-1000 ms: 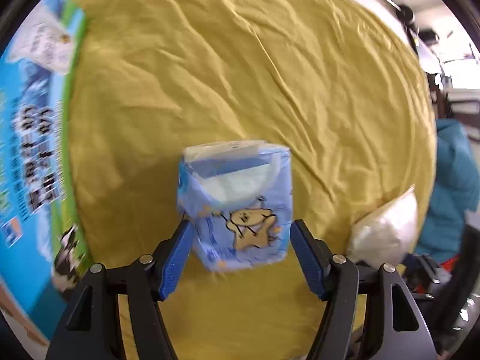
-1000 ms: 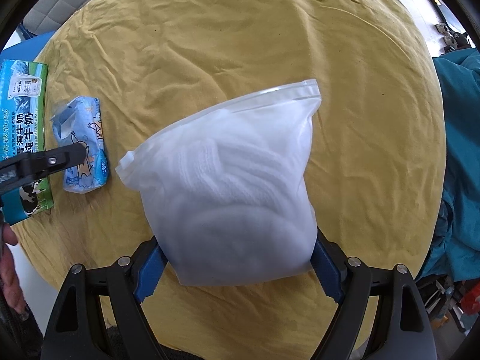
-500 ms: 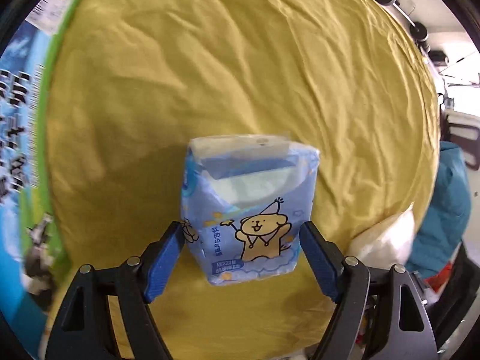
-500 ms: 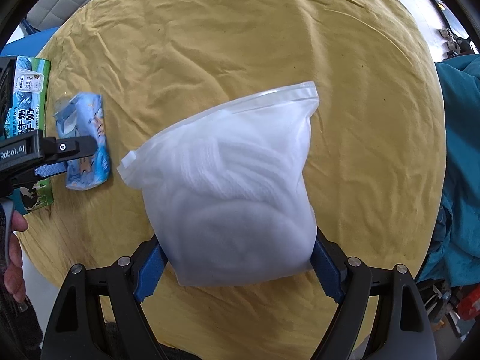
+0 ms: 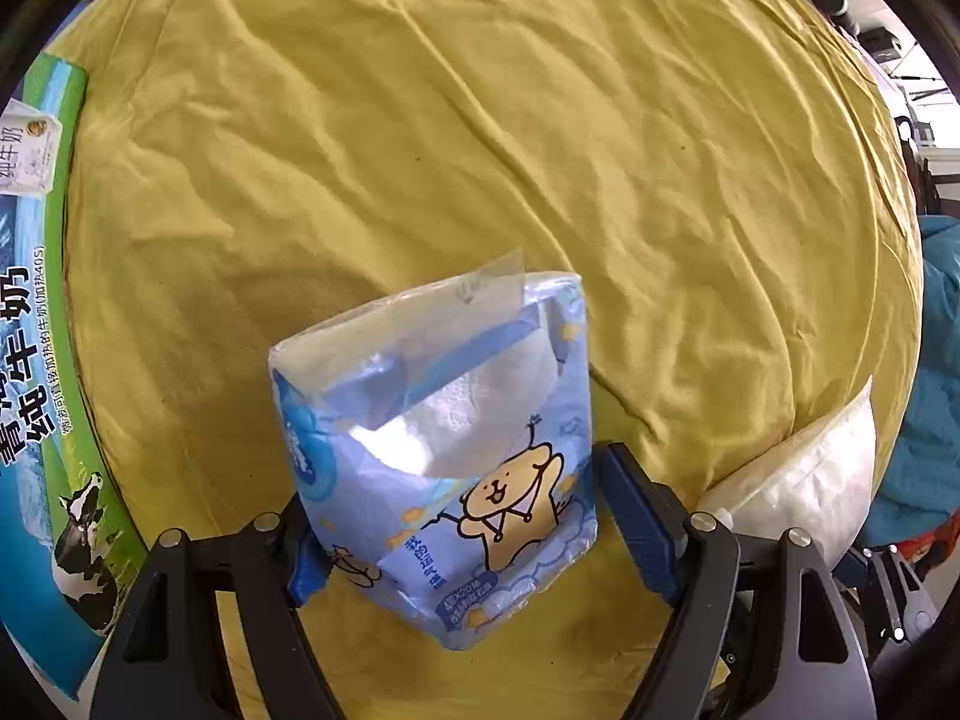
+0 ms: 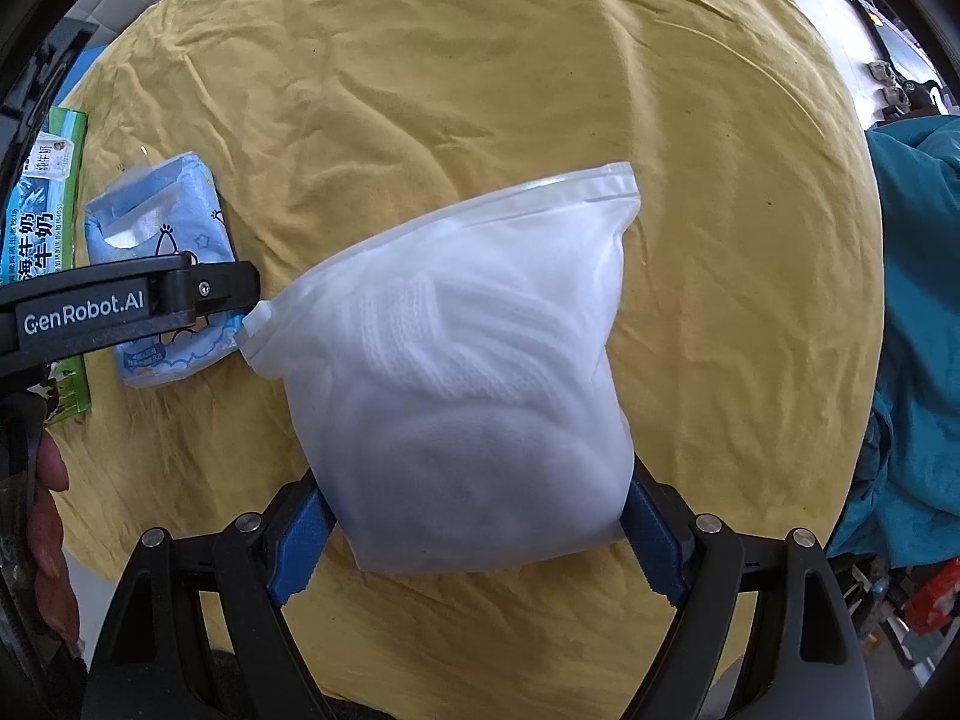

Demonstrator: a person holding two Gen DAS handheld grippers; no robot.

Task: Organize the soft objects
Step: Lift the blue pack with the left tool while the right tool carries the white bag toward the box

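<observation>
Change: the tissue pack point(image 5: 444, 474) sits deeper between the left gripper point(image 5: 456, 516) fingers than a second ago, tilted; the white bag has not moved.
Left wrist view: jaws spread, the left pad touching the pack, the right pad just beside it; pack lies on the yellow cloth point(image 5: 480, 138); milk carton point(image 5: 42, 396) at the cloth's left edge.
Right wrist view: right gripper point(image 6: 474, 540) pinches the white bag point(image 6: 474, 372) at its lower end, above the cloth.

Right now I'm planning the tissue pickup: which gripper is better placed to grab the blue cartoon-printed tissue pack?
Left. The left gripper already straddles the blue tissue pack; the right gripper is shut on the white zip bag.
</observation>
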